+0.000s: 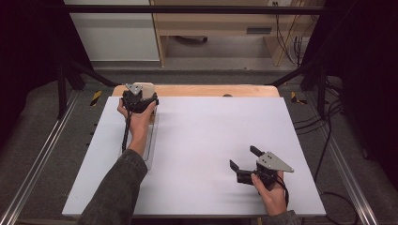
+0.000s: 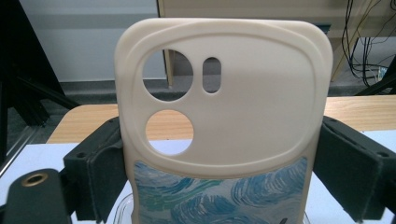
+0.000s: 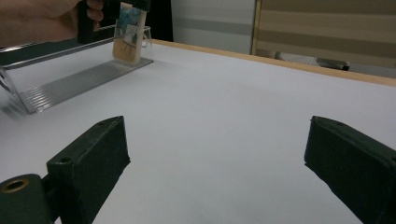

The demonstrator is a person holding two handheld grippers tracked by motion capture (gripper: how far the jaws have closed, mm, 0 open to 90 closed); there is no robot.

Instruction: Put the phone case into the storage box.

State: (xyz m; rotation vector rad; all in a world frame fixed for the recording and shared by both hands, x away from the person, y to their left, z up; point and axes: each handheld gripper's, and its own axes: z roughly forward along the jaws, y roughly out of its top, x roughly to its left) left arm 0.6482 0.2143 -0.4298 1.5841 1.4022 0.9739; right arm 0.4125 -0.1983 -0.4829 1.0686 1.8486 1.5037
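At the far left of the table (image 1: 202,140), the left gripper (image 1: 140,101) stands over the far end of a clear ribbed rack (image 3: 79,79). Its jaws are closed on the two long edges of a phone case (image 2: 219,121), gripping it upright. Holding it by the edges keeps the flat back free and the lower end pointing down, which suits seating it in a rack groove. In the right gripper view the case's lower edge appears to touch the rack at its far end, though at that distance I cannot confirm full contact.

The case is cream-coloured with rounded corners. A raised oval panel carries two round lens openings and a small oblong slot. Below it runs a printed band of blue-green swirls.

At the near right, the right gripper (image 1: 248,164) rests low over bare table, jaws spread wide and holding nothing. It sits well apart from the rack. This looks like a standby position, keeping clear of the left hand (image 1: 137,123).
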